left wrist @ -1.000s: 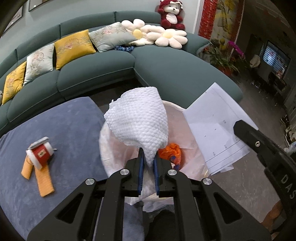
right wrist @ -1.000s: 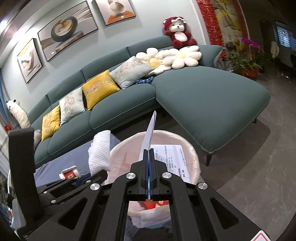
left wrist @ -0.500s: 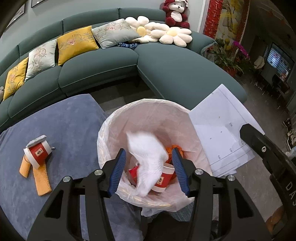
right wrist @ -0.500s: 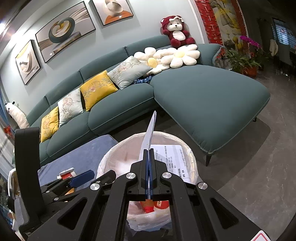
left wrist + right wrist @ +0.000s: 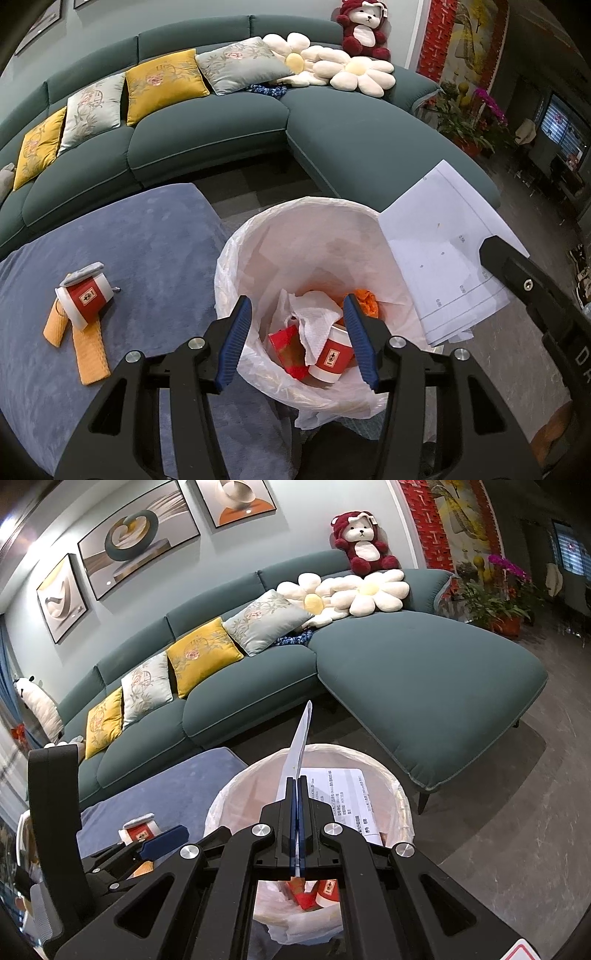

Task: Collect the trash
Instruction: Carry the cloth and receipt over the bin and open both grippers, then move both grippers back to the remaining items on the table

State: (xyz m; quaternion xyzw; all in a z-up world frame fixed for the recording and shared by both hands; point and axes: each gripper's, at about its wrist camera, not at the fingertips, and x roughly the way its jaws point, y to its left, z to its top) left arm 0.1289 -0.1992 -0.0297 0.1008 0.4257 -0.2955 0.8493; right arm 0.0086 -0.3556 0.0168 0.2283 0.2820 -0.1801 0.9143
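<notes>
White tissue [image 5: 317, 325] lies crumpled in the bin [image 5: 236, 266], on top of a red cup [image 5: 332, 358] and a red box [image 5: 286, 349], with orange scrap [image 5: 365, 301] behind them. My left gripper [image 5: 297, 338] hangs over the bin mouth, blue pads spread, nothing between them. Its jaws have just been opening; the tissue is loose below and not touching either pad. The bin has a thin white liner bag [image 5: 332, 400] folded over the rim.

My right gripper [image 5: 297, 834] is clamped tight on paper sheets [image 5: 300, 738], which I see edge-on, sticking up and forward from the pads. In the left view the same sheets [image 5: 443, 251] fan out flat over the bin's right rim, printed lines visible, with the right gripper's black body [image 5: 535, 295] just beside them. In the right view, a printed sheet [image 5: 351, 797] shows over the far inner wall of the bin; I cannot tell whether it belongs to the held paper.

More trash is outside the bin: a second red cup [image 5: 86, 297] on its side on the blue rug [image 5: 129, 240], left of the bin, resting on orange strips [image 5: 88, 350], grey lid [image 5: 83, 273] at its top. Teal sofa [image 5: 207, 133] behind with cushions [image 5: 162, 83], a plush bear [image 5: 364, 29] on the backrest.
</notes>
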